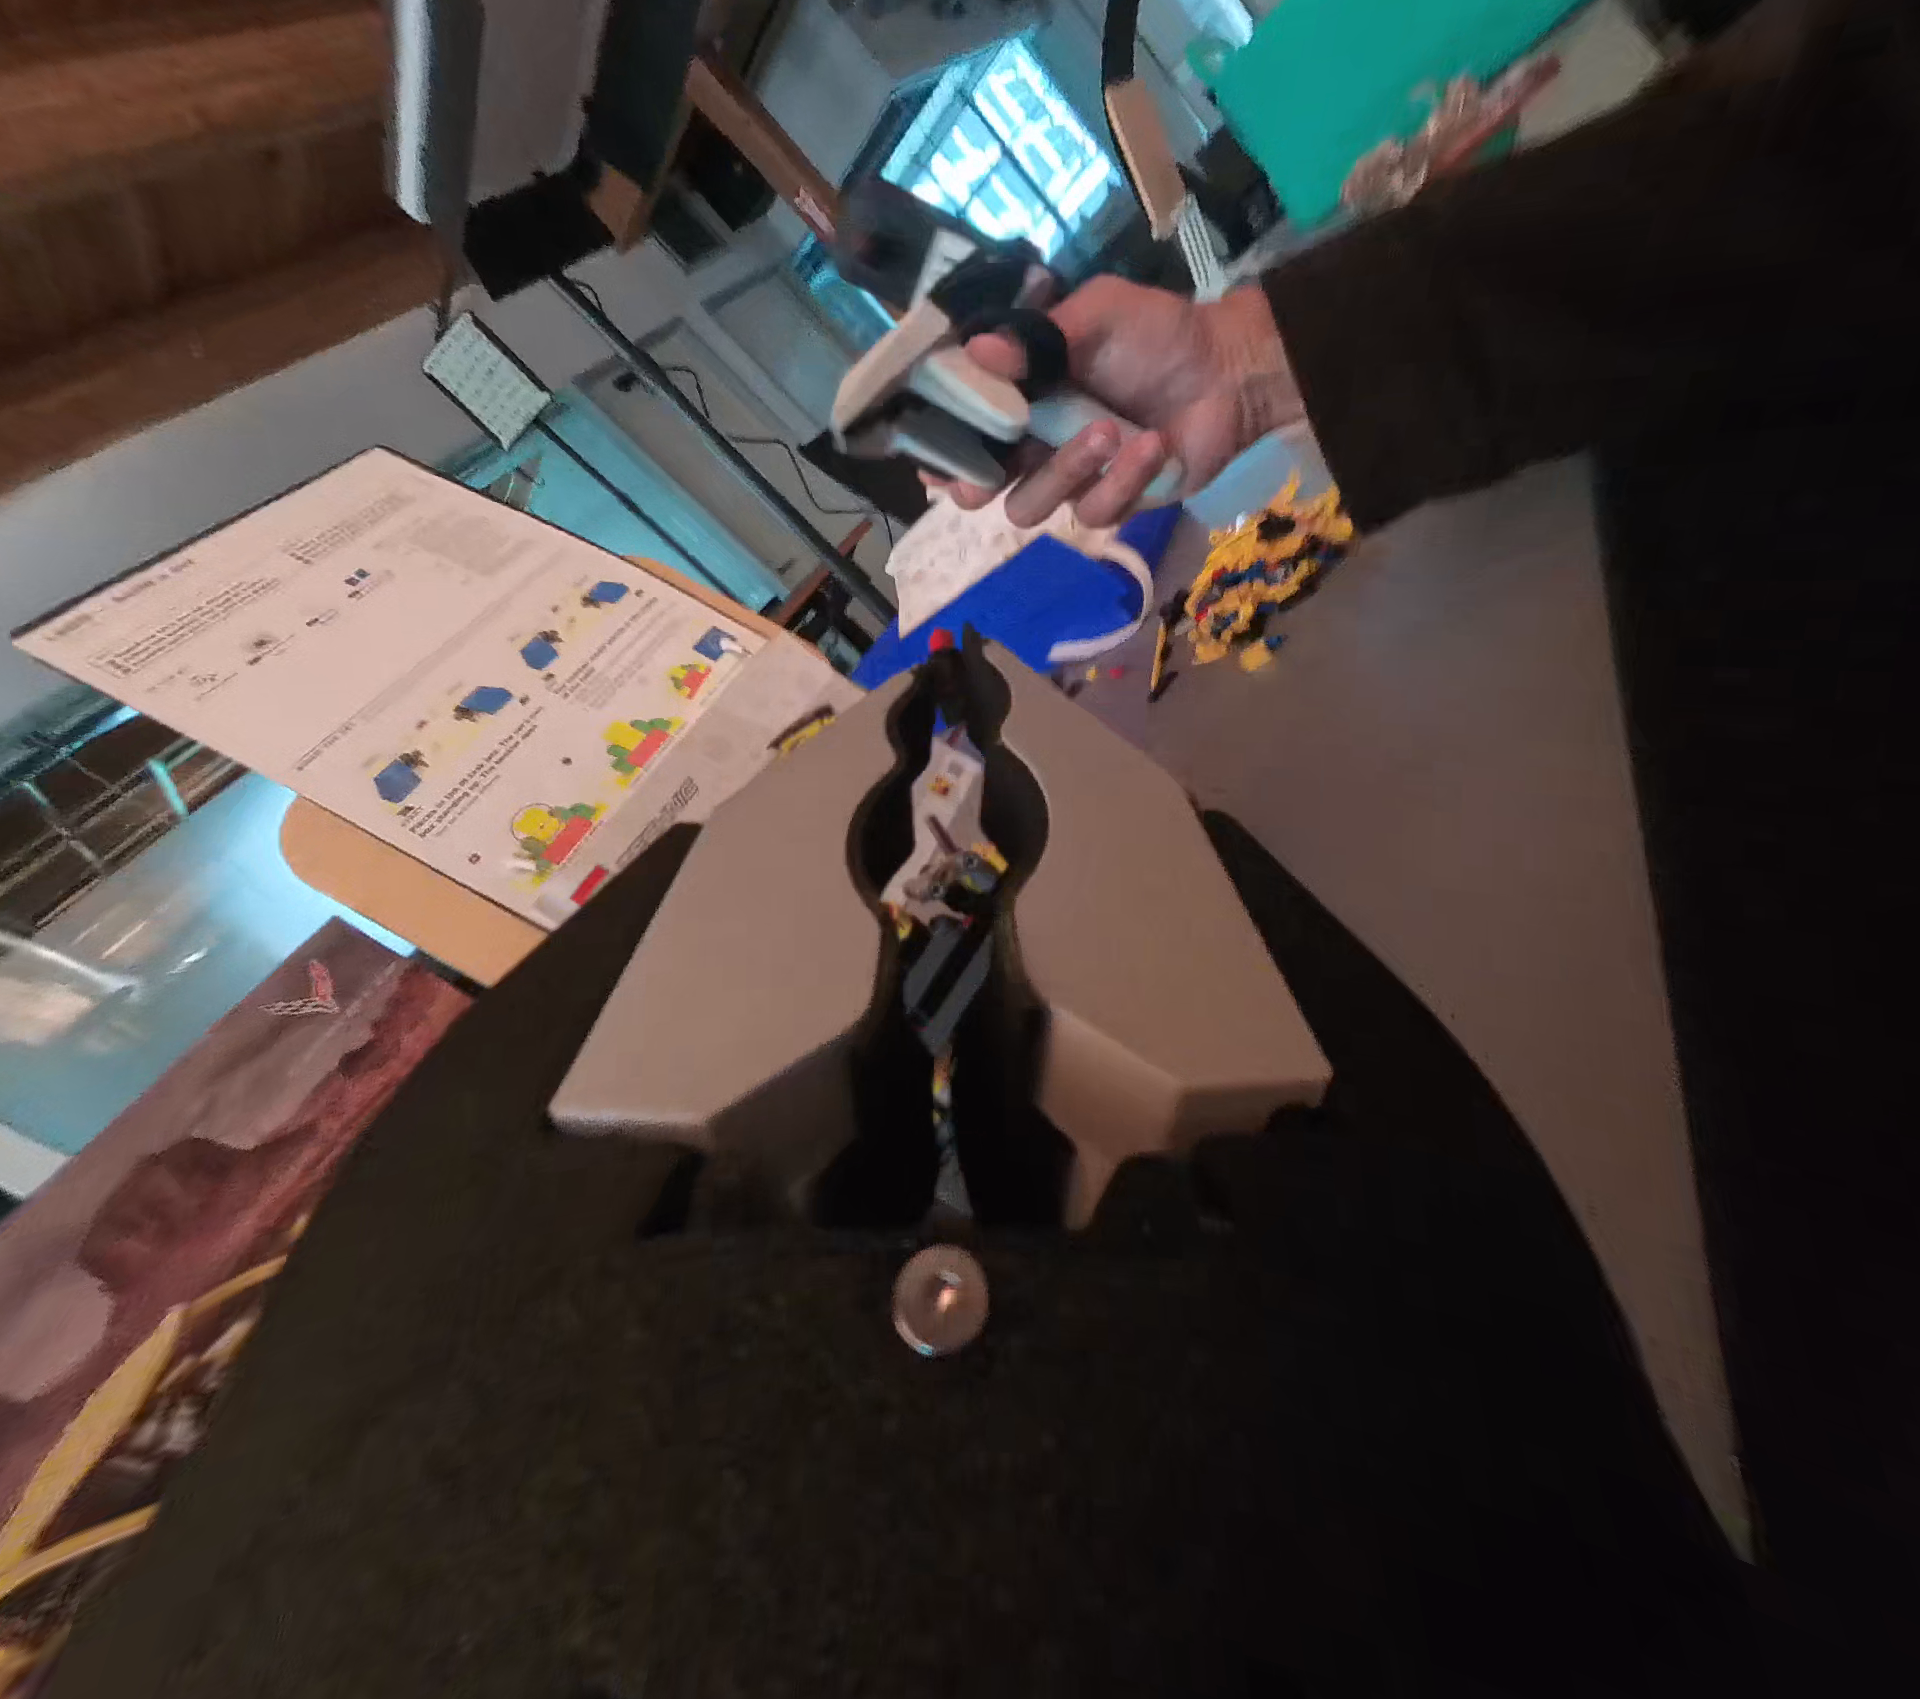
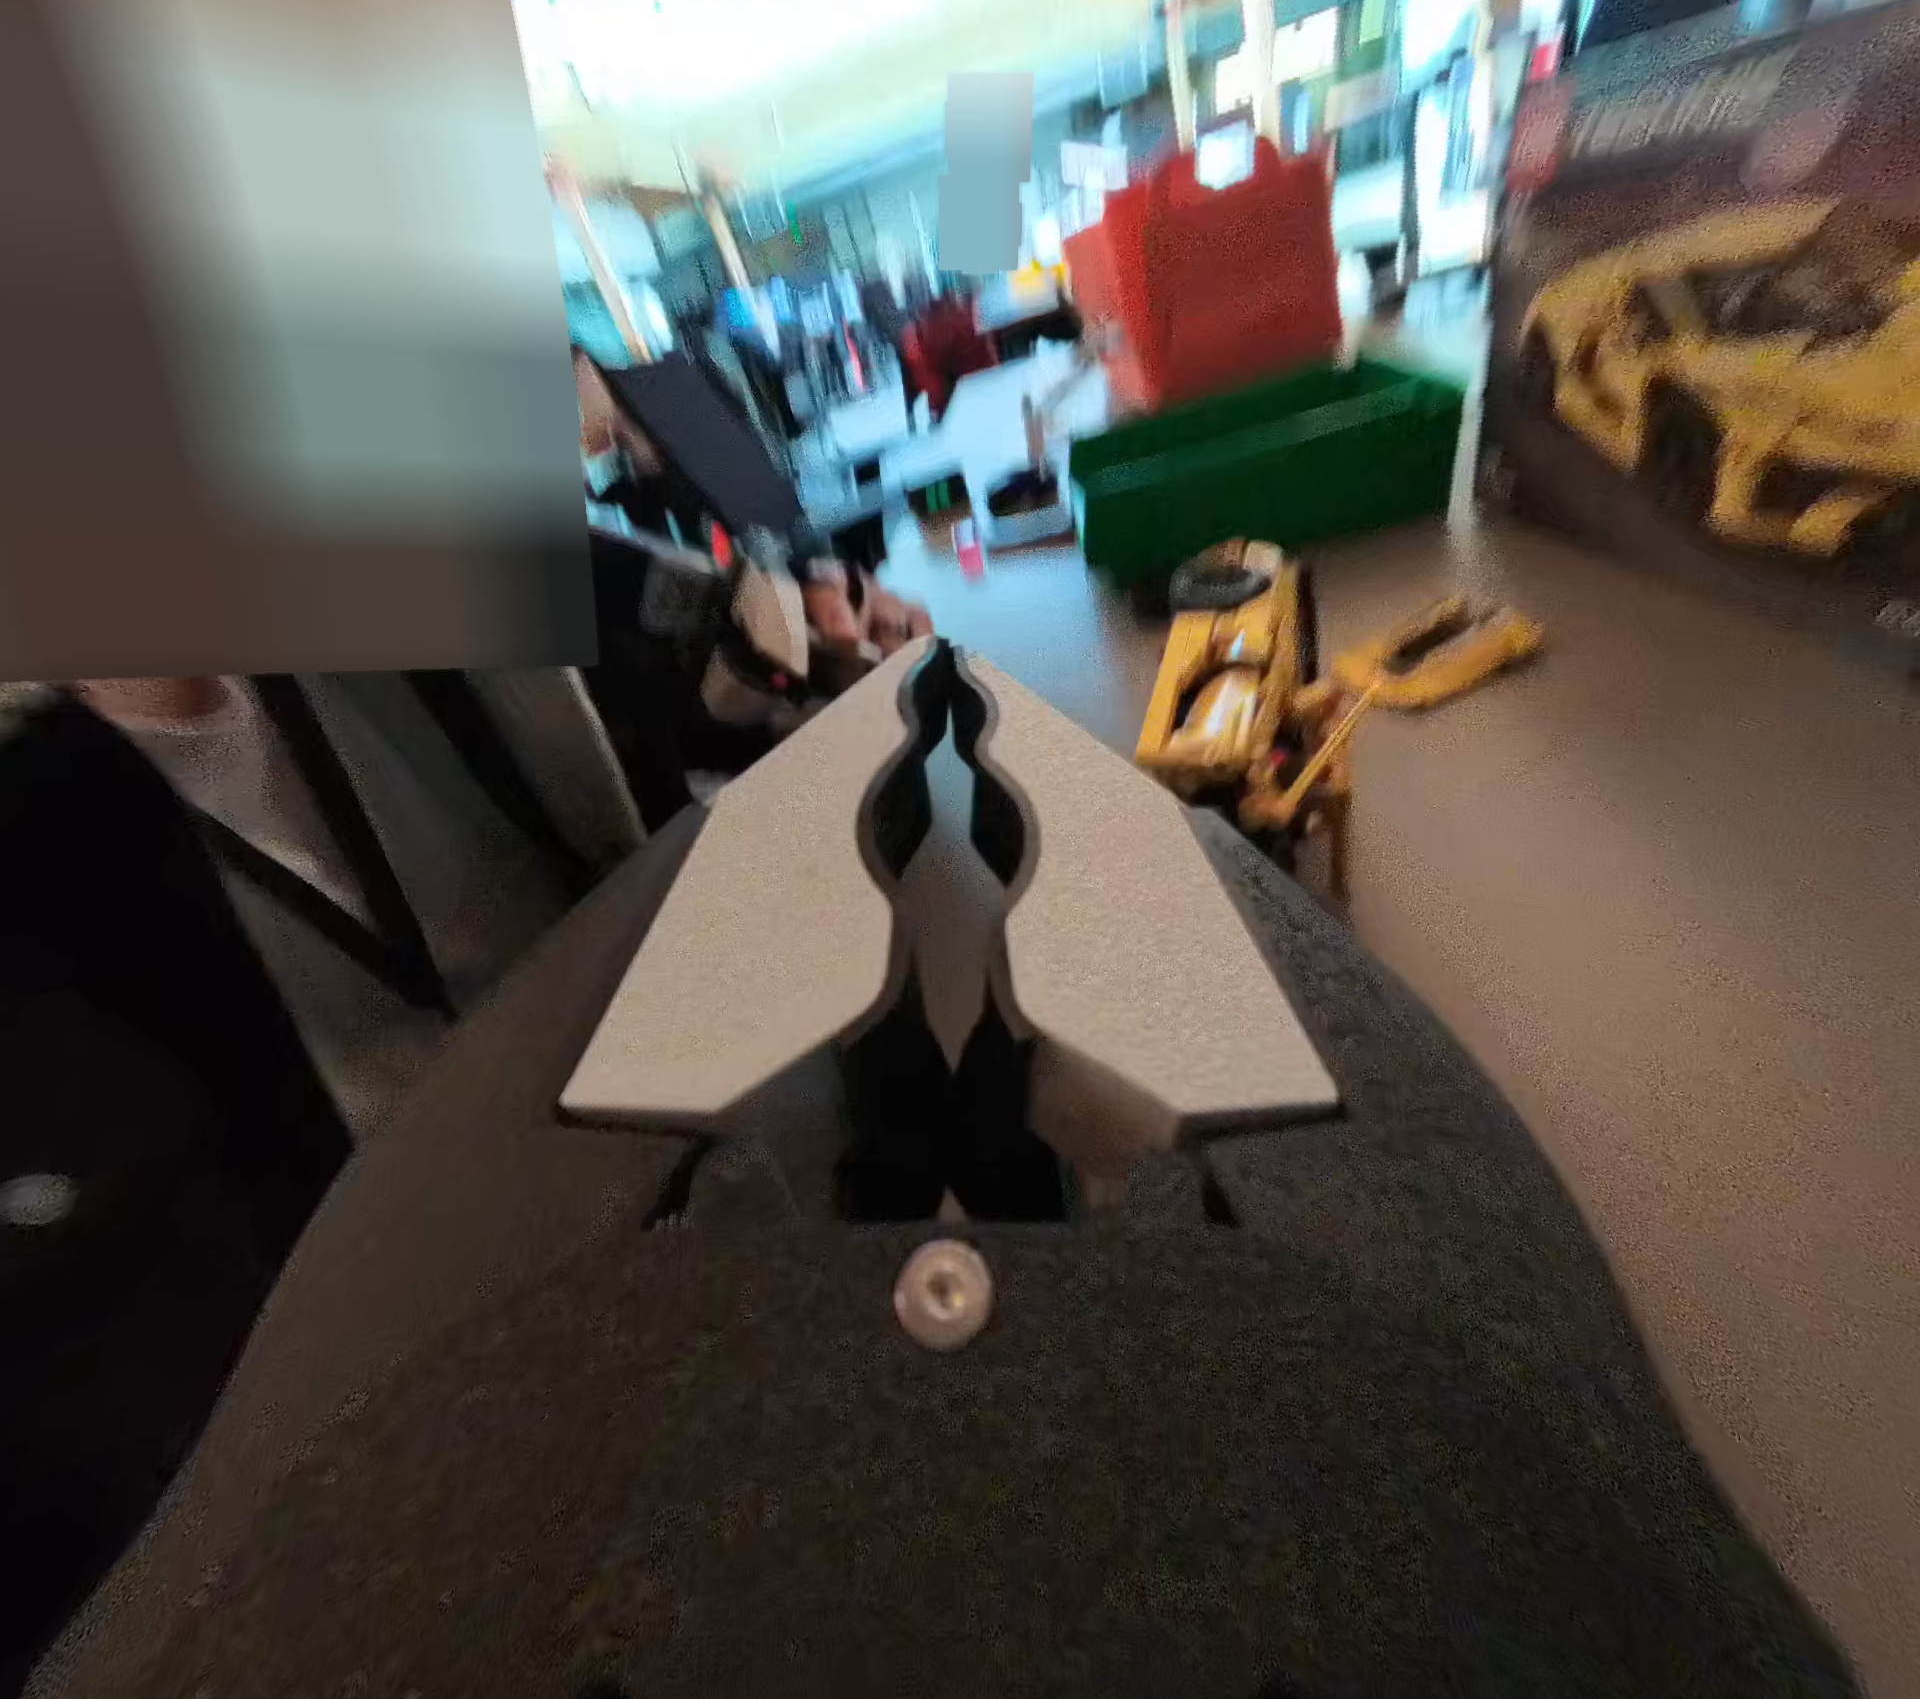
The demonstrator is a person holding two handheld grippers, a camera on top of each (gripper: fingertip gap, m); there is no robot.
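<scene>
**Two grippers raised above a grey table of toy bricks**

In the left wrist view, one printed instruction sheet (image 1: 416, 673) with coloured brick pictures is standing at the left; its writing is left unquoted. The left gripper (image 1: 951, 662) is pinching a small red piece (image 1: 941, 639) at its very tips, jaws nearly together around it. Behind it one blue baseplate (image 1: 1023, 600) is lying on the grey table (image 1: 1455, 766), and a heap of yellow and black bricks (image 1: 1262, 574) is lying to its right, too many and blurred to count. A hand (image 1: 1143, 392) is gripping the right gripper (image 1: 883, 382), tilted.

In the right wrist view, the right gripper (image 2: 948, 662) is showing jaws together, nothing between them. One part-built yellow brick model (image 2: 1247, 693) is lying right of it, before one green bin (image 2: 1268, 454) and a box picturing a yellow car (image 2: 1714, 382).
</scene>
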